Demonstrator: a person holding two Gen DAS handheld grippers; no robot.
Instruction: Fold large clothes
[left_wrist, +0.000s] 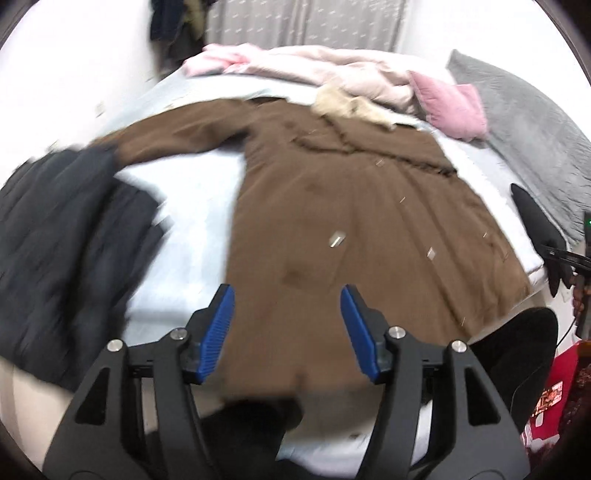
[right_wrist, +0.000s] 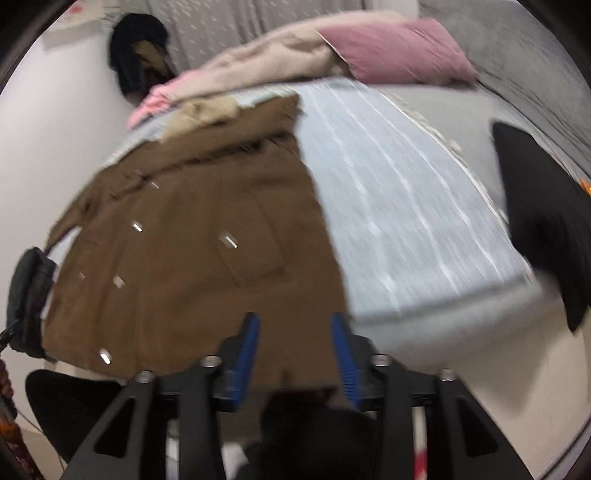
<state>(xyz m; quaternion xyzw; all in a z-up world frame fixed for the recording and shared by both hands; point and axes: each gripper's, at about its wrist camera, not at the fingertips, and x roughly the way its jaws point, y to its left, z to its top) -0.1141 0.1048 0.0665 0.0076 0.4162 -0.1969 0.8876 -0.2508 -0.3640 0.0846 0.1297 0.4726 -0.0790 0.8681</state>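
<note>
Left wrist: brown coat (left_wrist: 332, 206) lengthwise, collar far (hem near), both tongs (left_wrist: 287, 334) (right_wrist: 294, 360) spread, empty.

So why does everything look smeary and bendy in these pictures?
Left wrist view: the black garment at the left smears with motion blur, and the brown coat is soft. Right wrist view: the striped sheet streaks, and the fisheye lens bulges the bed. Both views have dark round corners.

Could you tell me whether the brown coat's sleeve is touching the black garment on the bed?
Touching: in the left wrist view, the brown coat has its sleeve end running under the black garment's edge.
</note>
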